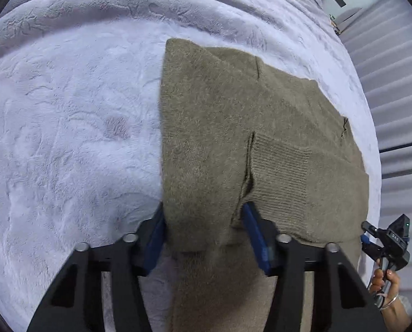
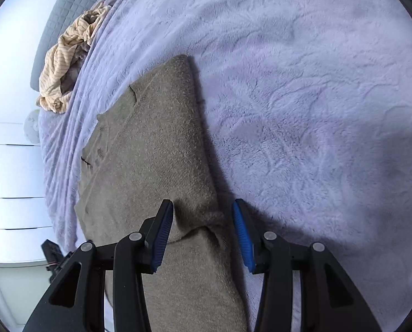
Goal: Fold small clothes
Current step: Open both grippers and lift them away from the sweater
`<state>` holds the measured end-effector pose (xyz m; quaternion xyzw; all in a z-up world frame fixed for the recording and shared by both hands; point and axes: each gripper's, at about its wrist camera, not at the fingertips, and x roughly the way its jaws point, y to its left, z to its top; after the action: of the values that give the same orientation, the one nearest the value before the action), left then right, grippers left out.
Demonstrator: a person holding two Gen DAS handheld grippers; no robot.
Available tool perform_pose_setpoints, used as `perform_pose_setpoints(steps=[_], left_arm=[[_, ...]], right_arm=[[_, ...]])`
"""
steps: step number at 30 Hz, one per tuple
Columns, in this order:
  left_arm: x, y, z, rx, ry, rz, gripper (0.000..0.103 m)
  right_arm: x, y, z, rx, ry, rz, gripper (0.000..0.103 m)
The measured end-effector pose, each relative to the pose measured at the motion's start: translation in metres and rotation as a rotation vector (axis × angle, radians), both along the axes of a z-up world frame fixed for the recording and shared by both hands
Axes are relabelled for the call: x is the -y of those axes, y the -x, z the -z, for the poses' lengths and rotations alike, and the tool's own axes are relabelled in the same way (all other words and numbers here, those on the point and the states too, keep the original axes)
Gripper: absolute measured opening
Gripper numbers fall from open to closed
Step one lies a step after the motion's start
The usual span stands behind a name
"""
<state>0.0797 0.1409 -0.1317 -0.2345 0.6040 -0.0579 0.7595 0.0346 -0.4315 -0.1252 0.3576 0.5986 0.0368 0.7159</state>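
One olive knit garment [image 1: 233, 138], folded, lies flat on the lavender fleece blanket [image 1: 67, 110]; its near end runs toward me under both cameras. My left gripper [image 1: 203, 221] has its blue pads either side of a raised fold of it, the pads look to be touching the cloth, a narrow gap. My right gripper [image 2: 203, 221] sits over the garment's near right corner, jaws partly apart, left pad at the cloth, right pad clear over blanket, not gripping. At 4 o'clock in the left view I see the other gripper in a hand [image 1: 385, 276]. Crumpled striped cream clothing [image 2: 67, 55] sits at 10 o'clock in the right view, at the blanket's far edge, well apart from the garment.
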Motion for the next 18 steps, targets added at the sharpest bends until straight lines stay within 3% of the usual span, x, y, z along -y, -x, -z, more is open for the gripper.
perform_pose_setpoints(steps=[1, 3, 8, 12, 17, 18], left_arm=[[0.000, -0.002, -0.001, -0.003, -0.005, 0.005, 0.022], [0.000, -0.001, -0.006, 0.007, -0.008, 0.017, 0.022], [-0.002, 0.005, -0.012, 0.034, -0.065, 0.049, 0.020], [-0.002, 0.005, -0.006, 0.035, -0.076, 0.047, 0.021], [0.000, 0.008, -0.011, 0.032, -0.115, 0.046, 0.022], [0.001, 0.008, -0.012, 0.026, -0.130, 0.045, 0.032]], right_arm=[[0.000, -0.001, 0.002, -0.006, -0.003, 0.000, 0.048], [-0.002, -0.004, 0.001, -0.009, -0.004, -0.012, 0.018], [-0.008, -0.007, -0.020, 0.045, 0.050, -0.085, 0.017], [-0.008, -0.015, 0.001, -0.007, 0.090, -0.109, 0.017], [-0.011, -0.014, 0.001, -0.003, 0.093, -0.104, 0.019], [-0.010, -0.014, -0.001, -0.003, 0.088, -0.100, 0.020]])
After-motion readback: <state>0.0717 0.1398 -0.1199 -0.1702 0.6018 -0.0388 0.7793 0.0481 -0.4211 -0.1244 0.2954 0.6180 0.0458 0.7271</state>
